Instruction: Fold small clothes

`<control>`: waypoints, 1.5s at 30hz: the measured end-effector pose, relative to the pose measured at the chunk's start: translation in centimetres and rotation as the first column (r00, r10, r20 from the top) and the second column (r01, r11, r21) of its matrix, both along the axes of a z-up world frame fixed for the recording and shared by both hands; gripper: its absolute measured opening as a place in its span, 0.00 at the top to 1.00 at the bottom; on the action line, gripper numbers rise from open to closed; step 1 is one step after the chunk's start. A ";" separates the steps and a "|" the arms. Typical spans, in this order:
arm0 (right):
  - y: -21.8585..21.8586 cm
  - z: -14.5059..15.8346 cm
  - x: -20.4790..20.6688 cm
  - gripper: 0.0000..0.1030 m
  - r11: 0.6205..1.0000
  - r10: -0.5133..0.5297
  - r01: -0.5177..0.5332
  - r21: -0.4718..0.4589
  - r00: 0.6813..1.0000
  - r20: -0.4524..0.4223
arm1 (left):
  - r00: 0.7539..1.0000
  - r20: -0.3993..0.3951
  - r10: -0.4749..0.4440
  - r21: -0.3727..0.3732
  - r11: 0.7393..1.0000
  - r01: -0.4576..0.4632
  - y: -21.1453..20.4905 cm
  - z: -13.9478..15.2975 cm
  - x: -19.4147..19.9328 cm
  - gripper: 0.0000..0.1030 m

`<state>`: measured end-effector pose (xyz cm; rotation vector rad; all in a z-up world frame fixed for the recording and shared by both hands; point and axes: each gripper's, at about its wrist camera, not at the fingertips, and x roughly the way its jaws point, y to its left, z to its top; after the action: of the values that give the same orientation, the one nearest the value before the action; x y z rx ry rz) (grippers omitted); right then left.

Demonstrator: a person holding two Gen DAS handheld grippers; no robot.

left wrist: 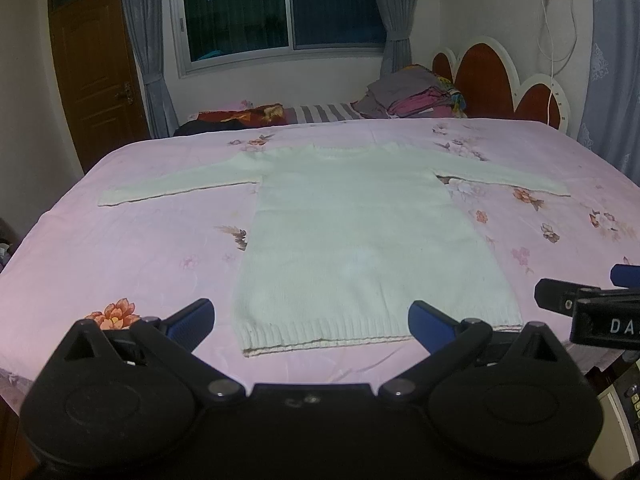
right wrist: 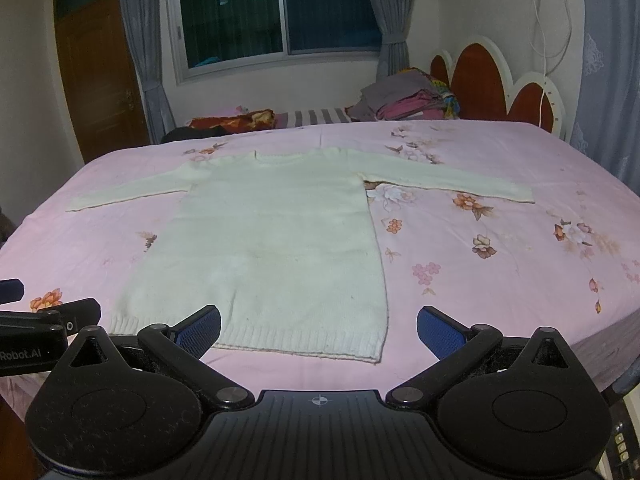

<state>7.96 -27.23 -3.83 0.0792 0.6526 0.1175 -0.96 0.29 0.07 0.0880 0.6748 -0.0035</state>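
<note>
— Both grippers are being held low at the near edge of the bed (left wrist: 132, 248). Are they being used yet?

— Not yet. Left gripper (left wrist: 311, 322) is being held wide open, and nothing is being pinched. Right gripper (right wrist: 319, 330) is being held wide open too, with nothing in it.

— Where is the sweater (left wrist: 352, 248) being kept?

— It is being laid flat on the pink sheet, with both sleeves spread out to the sides. Its hem (right wrist: 304, 342) is being shown just past the blue fingertips (right wrist: 202, 330), and it does not seem to be touched.

— So which step is being done?

— Folding is only being started, it seems. No part is being folded over yet.

— What is being asked for next?

— Probably a sleeve or a side edge is to be pinched and brought across the middle. The knit is soft, so it may be bunched up if only one layer is being grabbed.
</note>
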 end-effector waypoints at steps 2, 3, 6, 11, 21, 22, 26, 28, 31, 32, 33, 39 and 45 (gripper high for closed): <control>0.0 0.0 -0.1 0.00 1.000 0.000 0.000 -0.001 1.000 0.002 | 1.000 0.002 -0.001 0.001 1.000 0.001 -0.1 -0.1 0.0 0.00; 0.0 0.0 -0.1 0.00 1.000 0.000 0.000 -0.001 1.000 0.003 | 1.000 0.002 -0.001 0.002 1.000 0.001 -0.1 -0.1 0.0 0.00; 0.1 0.0 -0.1 0.00 1.000 0.002 -0.002 0.001 1.000 0.002 | 1.000 0.001 -0.003 0.002 1.000 0.003 -0.1 -0.1 0.1 0.00; 0.1 0.0 -0.1 0.00 1.000 0.005 -0.005 0.006 1.000 0.001 | 1.000 0.002 -0.002 0.003 1.000 0.002 -0.1 -0.1 0.1 0.00; 0.1 0.0 0.2 0.00 1.000 0.012 -0.012 0.008 1.000 -0.003 | 1.000 0.001 0.008 0.010 1.000 -0.008 0.0 0.0 0.5 0.00; 0.1 0.1 0.2 0.00 1.000 0.013 -0.012 0.009 1.000 -0.003 | 1.000 0.001 0.009 0.010 1.000 -0.009 -0.1 0.0 0.5 0.00; 0.2 0.1 0.4 0.00 1.000 0.016 -0.016 0.009 1.000 -0.005 | 1.000 -0.002 0.013 0.005 1.000 -0.013 0.0 -0.1 0.7 0.00; 0.3 0.1 0.6 0.00 1.000 0.016 -0.016 0.009 1.000 -0.005 | 1.000 -0.004 0.014 0.005 1.000 -0.014 0.1 -0.1 0.7 0.00; 0.3 0.1 0.5 0.00 1.000 0.015 -0.015 0.011 1.000 -0.007 | 1.000 -0.004 0.012 0.006 1.000 -0.012 0.1 -0.1 0.7 0.00; 0.2 0.1 0.5 0.00 1.000 0.015 -0.015 0.013 1.000 -0.007 | 1.000 -0.004 0.012 0.006 1.000 -0.012 0.1 -0.1 0.7 0.00; 0.2 0.1 0.5 0.00 1.000 0.015 -0.015 0.012 1.000 -0.007 | 1.000 -0.003 0.012 0.007 1.000 -0.012 0.1 -0.1 0.7 0.00; 0.2 0.1 0.4 0.00 1.000 0.019 -0.019 0.010 1.000 -0.008 | 1.000 -0.003 0.015 0.006 1.000 -0.015 0.1 -0.1 0.6 0.00; 0.2 0.0 0.4 0.00 1.000 0.020 -0.020 0.012 1.000 -0.010 | 1.000 -0.003 0.016 0.006 1.000 -0.016 0.2 -0.1 0.4 0.00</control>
<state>8.34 -27.02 -3.79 0.0848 0.6624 0.1401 -0.53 0.46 0.02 0.0881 0.6781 0.0134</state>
